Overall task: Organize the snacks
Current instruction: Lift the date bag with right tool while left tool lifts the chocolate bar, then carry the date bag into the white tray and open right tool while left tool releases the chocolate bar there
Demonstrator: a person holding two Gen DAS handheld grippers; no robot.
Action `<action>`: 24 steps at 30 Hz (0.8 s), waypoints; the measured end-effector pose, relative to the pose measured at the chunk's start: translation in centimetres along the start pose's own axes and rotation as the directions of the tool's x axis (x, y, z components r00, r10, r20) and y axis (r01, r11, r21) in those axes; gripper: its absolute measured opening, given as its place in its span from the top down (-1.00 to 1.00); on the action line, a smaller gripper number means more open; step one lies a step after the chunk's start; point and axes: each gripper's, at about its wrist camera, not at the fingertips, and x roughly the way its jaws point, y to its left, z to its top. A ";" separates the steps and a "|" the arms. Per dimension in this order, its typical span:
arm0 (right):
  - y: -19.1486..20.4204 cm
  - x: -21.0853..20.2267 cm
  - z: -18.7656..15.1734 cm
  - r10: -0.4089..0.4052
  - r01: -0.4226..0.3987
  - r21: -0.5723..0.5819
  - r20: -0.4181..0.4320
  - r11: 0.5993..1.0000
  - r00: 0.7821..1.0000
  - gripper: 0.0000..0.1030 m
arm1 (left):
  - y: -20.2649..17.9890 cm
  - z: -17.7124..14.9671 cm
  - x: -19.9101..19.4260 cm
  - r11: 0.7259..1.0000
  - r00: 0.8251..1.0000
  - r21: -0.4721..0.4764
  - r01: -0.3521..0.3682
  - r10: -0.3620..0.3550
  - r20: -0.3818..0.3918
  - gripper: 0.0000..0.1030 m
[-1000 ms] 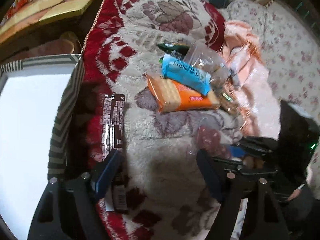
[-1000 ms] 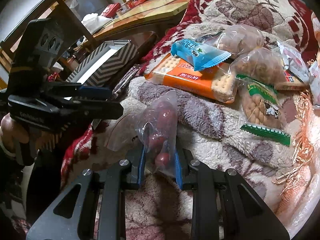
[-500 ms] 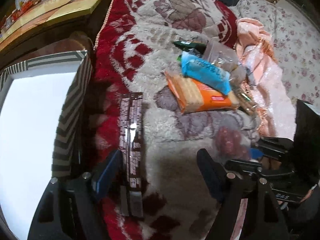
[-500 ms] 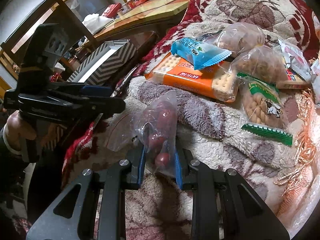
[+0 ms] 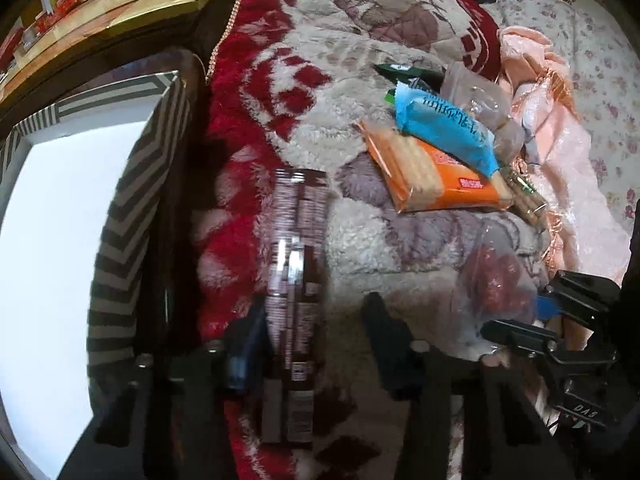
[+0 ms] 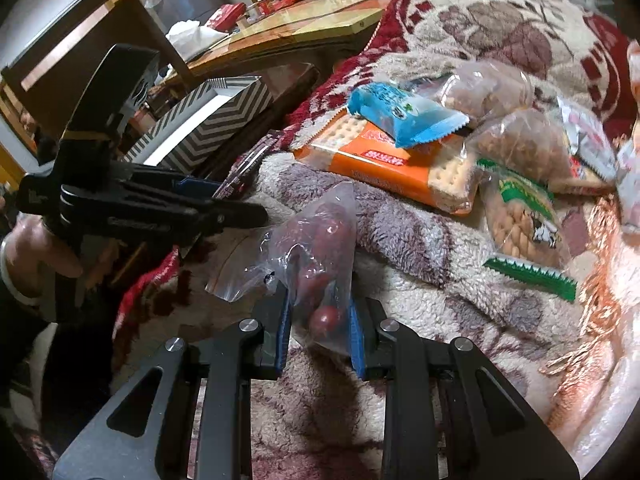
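Nearest the right wrist camera, the right gripper [image 6: 318, 330] is closed on a clear bag of red fruit [image 6: 320, 256], its blue pads pressing the lower part of the bag, which stands up from the fleece blanket [image 6: 420, 320]; that grip looks the same as a second ago, so the bag is held but not yet carried anywhere. On the other side, the left gripper [image 5: 314, 344] has its jaws wide apart and holds nothing; over the last second it has swung toward the dark brown chocolate-bar wrapper [image 5: 296, 280], which lay off by its left finger before and now lies lengthwise between the fingers, close to the left one; by my reading, a pickup of that bar is being lined up, though the blur leaves contact uncertain. Just left of the wrapper, beyond the blanket's edge, sits the chevron-striped box [image 5: 120, 240] with its white inside, probably where the snacks are meant to go. Further off, untouched, an orange cracker pack [image 6: 392, 164] lies with a blue wrapper [image 6: 400, 116] on top; beside them are clear bags of nuts [image 6: 520, 148] and a green-edged biscuit packet [image 6: 520, 216]; farthest away, a wooden table [image 6: 300, 28] stands behind the box.
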 end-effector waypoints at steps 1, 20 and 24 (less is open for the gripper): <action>0.1 -0.1 0.0 -0.007 0.007 -0.007 0.001 1.000 1.000 0.59 | 0.1 -0.1 -0.2 1.000 1.000 -0.005 -0.001 0.001 0.006 0.47; 2.8 -5.0 0.6 -0.048 0.049 -0.016 0.074 0.999 0.996 0.65 | -1.9 -3.4 -6.4 0.997 0.990 -0.077 0.002 0.009 0.141 0.56; 4.1 -5.9 1.2 -0.047 0.051 -0.035 0.090 0.998 0.995 0.65 | -1.1 -3.8 -8.3 0.996 0.985 -0.095 0.000 0.016 0.169 0.56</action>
